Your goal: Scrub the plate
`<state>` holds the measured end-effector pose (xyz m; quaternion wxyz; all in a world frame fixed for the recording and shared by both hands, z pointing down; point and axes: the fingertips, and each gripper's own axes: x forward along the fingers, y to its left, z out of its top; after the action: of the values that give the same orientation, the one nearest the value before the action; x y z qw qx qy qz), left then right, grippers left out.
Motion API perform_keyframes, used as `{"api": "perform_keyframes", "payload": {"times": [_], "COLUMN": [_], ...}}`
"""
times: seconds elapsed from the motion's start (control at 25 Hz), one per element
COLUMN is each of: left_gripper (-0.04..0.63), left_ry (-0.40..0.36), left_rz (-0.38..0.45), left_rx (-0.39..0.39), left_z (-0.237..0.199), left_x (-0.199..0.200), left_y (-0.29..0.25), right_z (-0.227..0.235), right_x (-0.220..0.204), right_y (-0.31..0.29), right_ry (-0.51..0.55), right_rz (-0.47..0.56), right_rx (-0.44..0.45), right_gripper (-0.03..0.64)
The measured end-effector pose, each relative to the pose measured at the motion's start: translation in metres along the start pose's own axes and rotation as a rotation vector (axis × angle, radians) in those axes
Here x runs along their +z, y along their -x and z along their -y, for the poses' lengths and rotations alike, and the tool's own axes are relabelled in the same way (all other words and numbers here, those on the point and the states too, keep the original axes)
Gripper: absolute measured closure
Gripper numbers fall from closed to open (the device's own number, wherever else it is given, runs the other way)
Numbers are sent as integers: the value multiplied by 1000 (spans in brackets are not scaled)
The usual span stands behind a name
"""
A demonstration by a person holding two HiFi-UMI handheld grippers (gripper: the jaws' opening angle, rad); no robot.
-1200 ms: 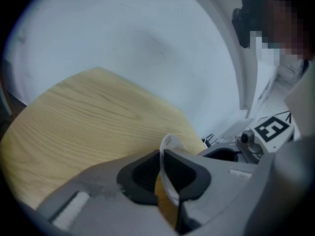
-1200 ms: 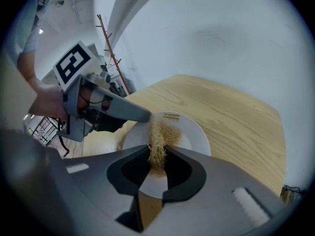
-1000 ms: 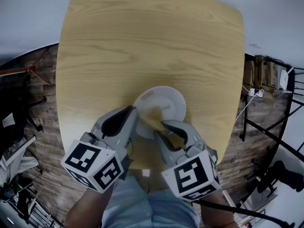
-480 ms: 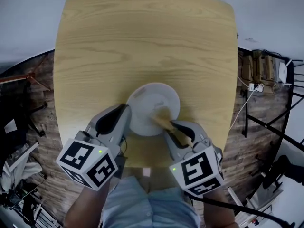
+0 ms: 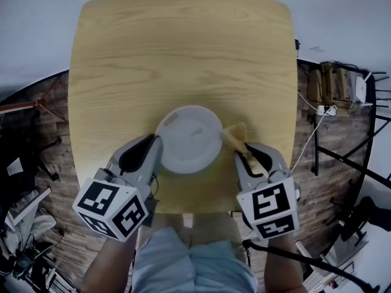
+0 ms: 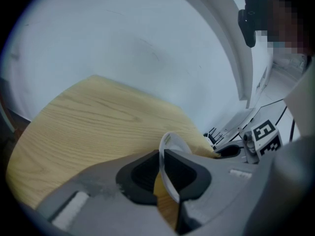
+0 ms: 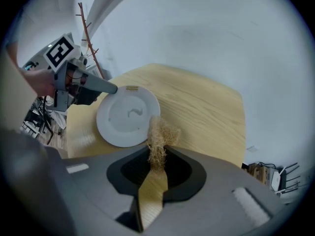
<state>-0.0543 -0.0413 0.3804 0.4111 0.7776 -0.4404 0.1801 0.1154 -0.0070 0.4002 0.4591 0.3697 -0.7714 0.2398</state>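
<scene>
A white plate [image 5: 188, 138] sits over the near half of the round-cornered wooden table [image 5: 183, 54]. My left gripper [image 5: 154, 150] is shut on the plate's left rim; in the left gripper view the rim [image 6: 170, 154] runs edge-on between the jaws. My right gripper [image 5: 243, 156] is shut on a straw-coloured fibrous scrubber [image 5: 234, 135], which lies just off the plate's right edge. In the right gripper view the scrubber [image 7: 160, 137] sticks out of the jaws beside the plate [image 7: 127, 118], whose face carries a small grey mark.
The table's near edge is close under both grippers. Dark wood floor surrounds it, with clutter at the left [image 5: 18, 224], and a wooden crate [image 5: 330, 81] and cables [image 5: 317, 112] at the right. A thin wooden stand [image 7: 88, 38] rises behind the table.
The right gripper has drawn the scrubber from the plate's lower right part off past its right edge. The left gripper keeps its hold on the plate's rim and has barely moved.
</scene>
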Motion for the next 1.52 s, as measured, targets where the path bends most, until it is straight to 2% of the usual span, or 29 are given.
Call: {"api": "perform_keyframes", "payload": {"times": [0.24, 0.44, 0.64, 0.8, 1.12, 1.24, 1.32, 1.52], "left_gripper": [543, 534, 534, 534, 535, 538, 575, 575], "left_ry": [-96, -109, -184, -193, -263, -289, -303, -365], "left_rz": [2, -1, -5, 13, 240, 348, 426, 625], "left_rx": [31, 38, 78, 100, 185, 207, 221, 252], "left_z": [0, 0, -3, 0, 18, 36, 50, 85], "left_x": [-8, -14, -20, -20, 43, 73, 92, 136], "left_y": [2, 5, 8, 16, 66, 91, 111, 167], "right_z": [-9, -14, -12, -10, -6, -6, -10, -29], "right_x": [4, 8, 10, 16, 80, 113, 134, 177], "right_y": [10, 14, 16, 26, 73, 104, 127, 180], "right_ry": [-32, -72, -113, -155, -168, -120, -87, -12], "right_rz": [56, 99, 141, 198, 466, 588, 672, 843], "right_rx": [11, 28, 34, 42, 55, 42, 38, 32], "right_gripper": [545, 545, 545, 543, 541, 540, 540, 540]}}
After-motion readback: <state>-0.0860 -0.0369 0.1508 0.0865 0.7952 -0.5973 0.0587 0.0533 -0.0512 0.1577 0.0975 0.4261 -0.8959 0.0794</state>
